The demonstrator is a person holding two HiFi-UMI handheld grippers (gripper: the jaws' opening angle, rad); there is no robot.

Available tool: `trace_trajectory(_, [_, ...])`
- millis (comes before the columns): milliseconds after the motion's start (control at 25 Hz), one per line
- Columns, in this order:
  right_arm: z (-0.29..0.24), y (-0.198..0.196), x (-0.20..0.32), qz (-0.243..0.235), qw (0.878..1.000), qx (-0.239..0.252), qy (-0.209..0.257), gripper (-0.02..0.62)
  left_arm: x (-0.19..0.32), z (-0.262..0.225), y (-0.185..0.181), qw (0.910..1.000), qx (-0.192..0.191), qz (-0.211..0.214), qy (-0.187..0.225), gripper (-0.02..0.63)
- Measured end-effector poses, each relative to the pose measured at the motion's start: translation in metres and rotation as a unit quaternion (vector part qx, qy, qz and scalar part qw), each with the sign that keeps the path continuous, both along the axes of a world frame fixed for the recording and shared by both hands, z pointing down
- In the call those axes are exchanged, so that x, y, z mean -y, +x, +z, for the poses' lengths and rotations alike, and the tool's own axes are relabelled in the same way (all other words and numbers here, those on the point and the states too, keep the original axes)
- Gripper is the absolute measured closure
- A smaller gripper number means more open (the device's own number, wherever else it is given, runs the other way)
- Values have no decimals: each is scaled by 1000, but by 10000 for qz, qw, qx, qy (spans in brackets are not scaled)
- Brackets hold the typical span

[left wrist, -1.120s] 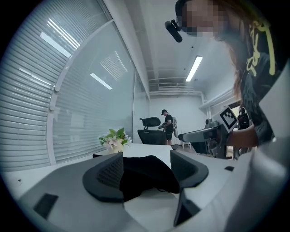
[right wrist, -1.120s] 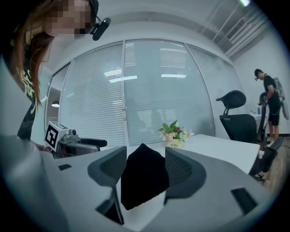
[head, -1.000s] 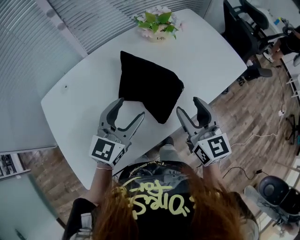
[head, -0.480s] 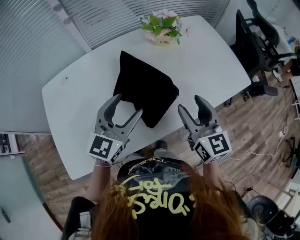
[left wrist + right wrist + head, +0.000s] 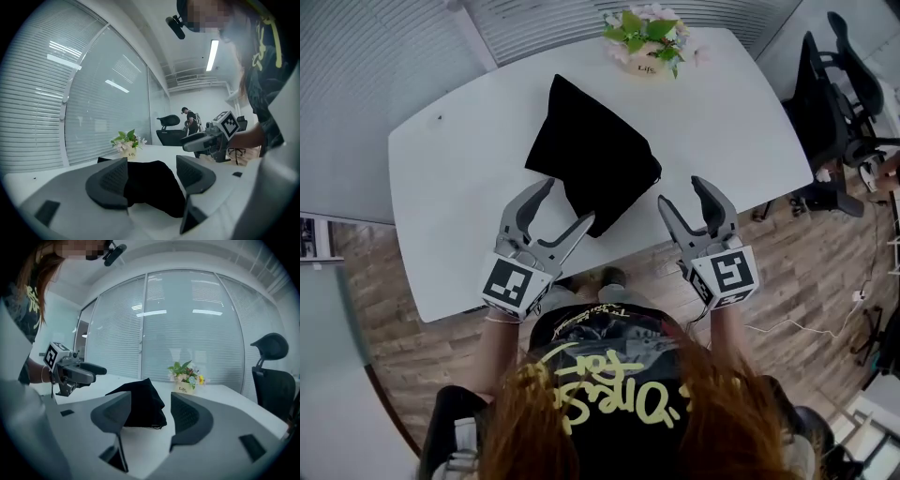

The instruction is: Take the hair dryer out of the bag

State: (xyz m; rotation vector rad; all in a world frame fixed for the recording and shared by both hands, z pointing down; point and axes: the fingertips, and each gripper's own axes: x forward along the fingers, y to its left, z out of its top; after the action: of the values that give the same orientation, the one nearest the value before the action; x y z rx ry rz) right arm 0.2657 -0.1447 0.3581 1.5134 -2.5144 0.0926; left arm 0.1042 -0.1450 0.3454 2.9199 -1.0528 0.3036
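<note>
Black bag [image 5: 595,155] is lying flat on the white counter [image 5: 459,197], 1 corner pointing toward the person, with a small pot of flowers [image 5: 645,42] standing beyond it near the far edge; the hair dryer is not showing in any view. Left tongs [image 5: 567,202] are hovering over the near edge with the 2 jaws spread wide and gripping nothing, the inner jaw tip just beside the bag's near corner. Right tongs [image 5: 682,191] are hanging level with them, right of that corner and apart from the bag, jaws likewise gaping and empty.
</note>
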Motion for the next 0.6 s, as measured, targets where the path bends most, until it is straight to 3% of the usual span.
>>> trace_trajectory(280, [39, -15, 9, -748, 9874, -1388, 95, 345, -15, 27, 16, 9996, 256, 18, -94, 287])
trace_trajectory(400, [59, -19, 11, -981, 9750, -1990, 94, 345, -20, 44, 21, 9988, 445, 20, -182, 284])
trace_trajectory(600, [90, -17, 17, -1159, 9456, -3039, 121, 345, -28, 75, 27, 9938, 1092, 29, -190, 283])
